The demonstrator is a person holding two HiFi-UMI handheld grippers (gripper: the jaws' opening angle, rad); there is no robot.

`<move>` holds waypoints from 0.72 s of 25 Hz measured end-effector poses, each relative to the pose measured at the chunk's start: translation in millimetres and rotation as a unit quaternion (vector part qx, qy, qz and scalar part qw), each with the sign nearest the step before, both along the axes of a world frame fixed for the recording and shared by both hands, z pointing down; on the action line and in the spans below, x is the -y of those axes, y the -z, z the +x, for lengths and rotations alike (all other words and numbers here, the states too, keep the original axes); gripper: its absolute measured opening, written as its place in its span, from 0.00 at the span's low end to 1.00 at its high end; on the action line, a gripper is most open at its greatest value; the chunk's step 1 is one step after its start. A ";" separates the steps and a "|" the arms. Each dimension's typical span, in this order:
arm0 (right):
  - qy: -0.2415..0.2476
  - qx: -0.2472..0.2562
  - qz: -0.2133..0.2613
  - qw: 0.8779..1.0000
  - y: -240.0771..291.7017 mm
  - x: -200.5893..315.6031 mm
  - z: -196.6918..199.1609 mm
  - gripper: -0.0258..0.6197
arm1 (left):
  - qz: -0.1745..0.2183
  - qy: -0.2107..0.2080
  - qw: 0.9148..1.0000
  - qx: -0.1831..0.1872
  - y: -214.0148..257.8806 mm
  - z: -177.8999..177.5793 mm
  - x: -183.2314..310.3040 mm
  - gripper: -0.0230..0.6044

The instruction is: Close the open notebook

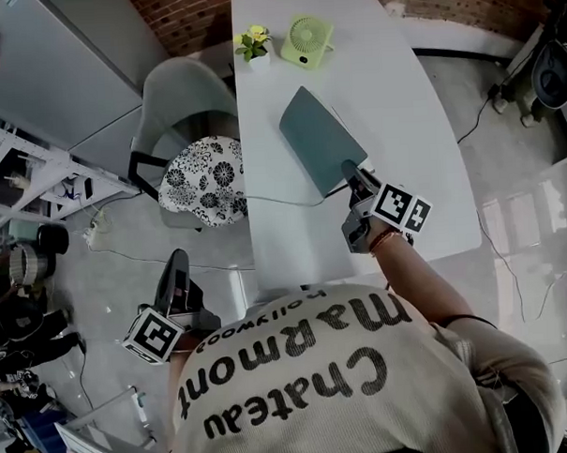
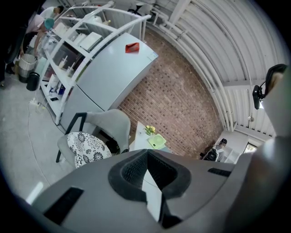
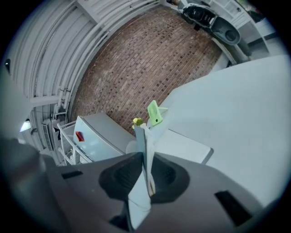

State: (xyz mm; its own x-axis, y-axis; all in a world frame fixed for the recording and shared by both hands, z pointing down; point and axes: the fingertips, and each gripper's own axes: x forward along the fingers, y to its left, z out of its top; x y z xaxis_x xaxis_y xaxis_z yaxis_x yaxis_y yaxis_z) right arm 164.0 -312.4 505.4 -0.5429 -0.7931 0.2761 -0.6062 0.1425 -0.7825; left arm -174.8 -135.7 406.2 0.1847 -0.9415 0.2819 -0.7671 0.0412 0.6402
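Observation:
The notebook (image 1: 319, 139) lies on the white table (image 1: 399, 84), its teal cover facing up at a slant. My right gripper (image 1: 354, 174) is at its near corner, shut on the cover. In the right gripper view the cover and a thin leaf (image 3: 144, 145) stand edge-on between the pads, with my right gripper (image 3: 146, 175) pinching them, and the white pages (image 3: 184, 144) lie flat on the table to the right. My left gripper (image 1: 177, 268) hangs low beside the table's left edge, over the floor. Its jaws (image 2: 146, 154) meet at the tips with nothing in them.
A green desk fan (image 1: 306, 40) and a small potted plant (image 1: 254, 44) stand at the table's far end. A thin cable (image 1: 282, 200) runs across the table near the notebook. A chair with a floral cushion (image 1: 203, 177) stands left of the table, with a grey cabinet (image 1: 61, 62) beyond it.

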 end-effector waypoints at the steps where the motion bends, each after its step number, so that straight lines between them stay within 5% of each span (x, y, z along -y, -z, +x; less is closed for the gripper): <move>1: -0.002 0.000 -0.001 1.000 -1.0 0.4 1.4 0.11 | -0.001 0.001 1.000 0.000 -0.2 -0.3 -0.4 0.04; 18: -0.033 0.018 -0.080 0.996 -39.6 -10.3 27.0 0.13 | 0.001 0.001 1.000 -0.017 -8.6 12.0 -3.9 0.04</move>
State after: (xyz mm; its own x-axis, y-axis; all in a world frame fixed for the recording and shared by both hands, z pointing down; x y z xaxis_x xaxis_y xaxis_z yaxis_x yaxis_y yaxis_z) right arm 191.0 -302.1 545.0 -0.5025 -0.7755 0.3823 -0.5807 -0.0249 -0.8138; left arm -162.9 -131.8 414.7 0.1931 -0.9421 0.2741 -0.7446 0.0412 0.6662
